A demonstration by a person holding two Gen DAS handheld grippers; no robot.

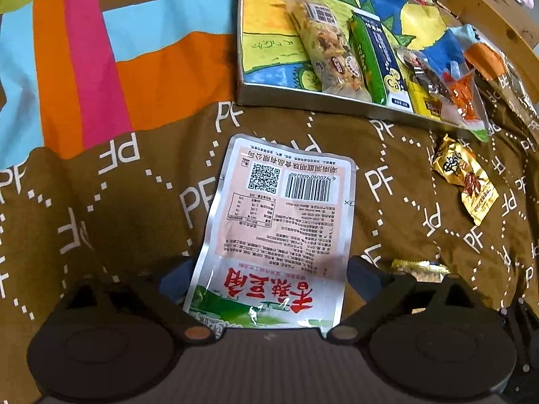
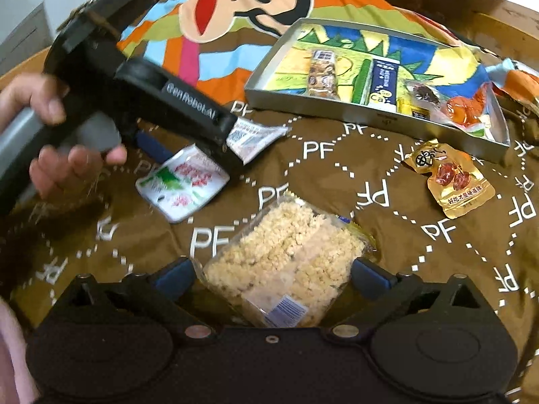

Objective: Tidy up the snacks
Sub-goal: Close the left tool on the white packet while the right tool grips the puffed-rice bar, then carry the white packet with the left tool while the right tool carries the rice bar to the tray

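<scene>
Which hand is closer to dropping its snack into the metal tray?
Probably the left. The left gripper holds the pink pouch pointed at the tray just ahead. The right gripper frames the rice-cake pack, with the tray farther off.

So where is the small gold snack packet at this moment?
The gold snack packet lies on the brown cloth, right of centre in both views, just in front of the metal tray, outside it near its right corner.

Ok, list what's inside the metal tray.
The metal tray holds a cereal bar, a green packet, a blue-and-white packet, a yellow packet, a dark snack pouch and an orange snack pouch. Anything beneath those wrappers is covered.
</scene>
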